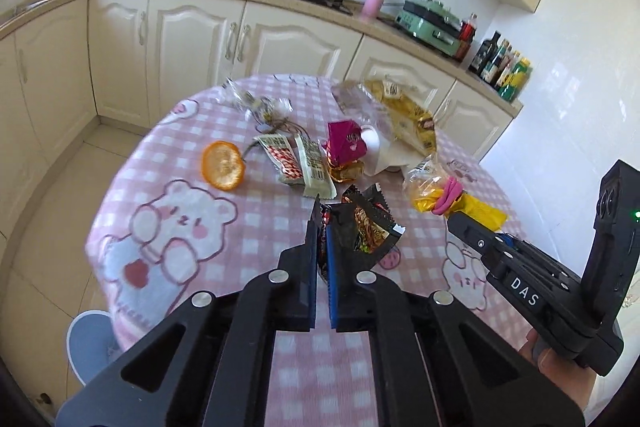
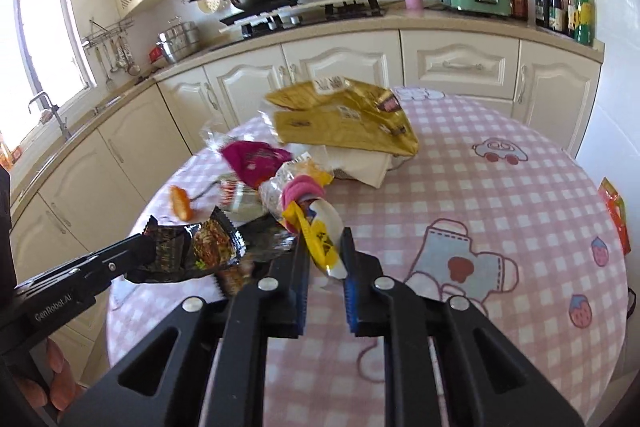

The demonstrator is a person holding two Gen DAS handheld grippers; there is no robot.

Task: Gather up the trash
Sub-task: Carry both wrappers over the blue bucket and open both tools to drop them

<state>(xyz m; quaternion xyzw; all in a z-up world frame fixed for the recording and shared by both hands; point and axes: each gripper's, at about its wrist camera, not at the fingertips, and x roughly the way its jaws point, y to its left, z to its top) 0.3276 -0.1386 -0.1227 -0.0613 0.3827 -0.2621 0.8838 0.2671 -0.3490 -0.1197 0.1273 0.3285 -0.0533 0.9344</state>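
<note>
The step in hand is the pick-up: both of my grippers hold a first piece of trash over the round table under its pink-and-white checked cloth (image 2: 500, 147).

My left gripper (image 1: 323, 227) is clenched on a torn black foil snack wrapper with a printed noodle picture (image 1: 366, 227); the wrapper stands pinched between the blue pads, and whether it is clear of the cloth I cannot tell. My right gripper (image 2: 326, 247) is clamped on a crumpled yellow plastic bag (image 2: 316, 239), which trails up to a pink hair band (image 2: 300, 189) and a clear crinkled film.

Still lying on the table: a dried orange slice (image 1: 223, 165), cream-coloured snack sachets (image 1: 304, 167), a magenta foil wrapper (image 1: 346, 139) and a large gold foil bag (image 2: 344, 123).

No bin shows in either view. The next move, as I judge it, calls for carrying both loads away from the table to a container without loosening either grip; the trailing film could drag neighbouring pieces along.
</note>
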